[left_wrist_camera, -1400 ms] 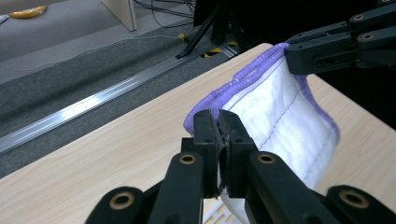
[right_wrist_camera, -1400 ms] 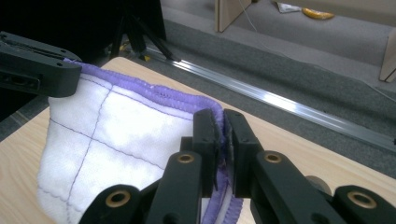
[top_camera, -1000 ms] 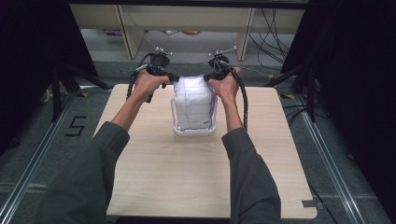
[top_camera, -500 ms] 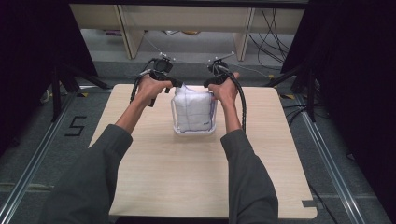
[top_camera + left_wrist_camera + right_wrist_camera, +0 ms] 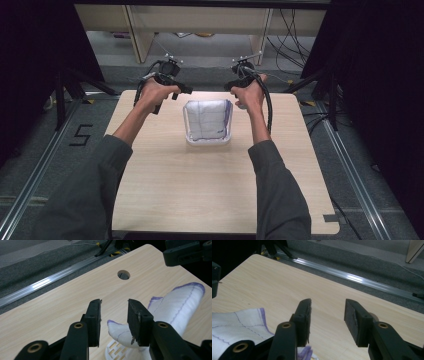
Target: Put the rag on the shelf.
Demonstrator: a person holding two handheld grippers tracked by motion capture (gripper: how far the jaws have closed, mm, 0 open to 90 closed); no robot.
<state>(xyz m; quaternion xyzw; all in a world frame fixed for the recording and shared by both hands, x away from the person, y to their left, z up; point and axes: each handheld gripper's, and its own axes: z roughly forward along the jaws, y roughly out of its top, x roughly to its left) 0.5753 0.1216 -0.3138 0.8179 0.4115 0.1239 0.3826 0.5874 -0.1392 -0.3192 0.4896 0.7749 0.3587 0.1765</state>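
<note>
A white cloth (image 5: 207, 120) with purple stitching lies folded in a white slatted basket (image 5: 189, 137) at the middle of the wooden table (image 5: 215, 190). My left gripper (image 5: 181, 90) hovers by the cloth's far left corner and my right gripper (image 5: 232, 86) by its far right corner. In the left gripper view the left gripper (image 5: 114, 315) has just been opening. A cloth (image 5: 175, 305) corner lies below its gap, and the pads are not pressing on it. The right gripper (image 5: 327, 320) has also just been opening, with nothing between its jaws and the cloth (image 5: 237, 322) to its left.
A round hole (image 5: 123, 274) is cut in the table near its far edge. Metal floor rails (image 5: 360, 185) run along both sides of the table. Shelving legs (image 5: 132, 32) and cables (image 5: 290, 30) stand beyond the far edge. Bare tabletop lies in front of the basket.
Both grippers opened and drew apart from the cloth's top corners, the left one leftward and the right one rightward. The cloth, held up before, has sunk lower into the basket.
</note>
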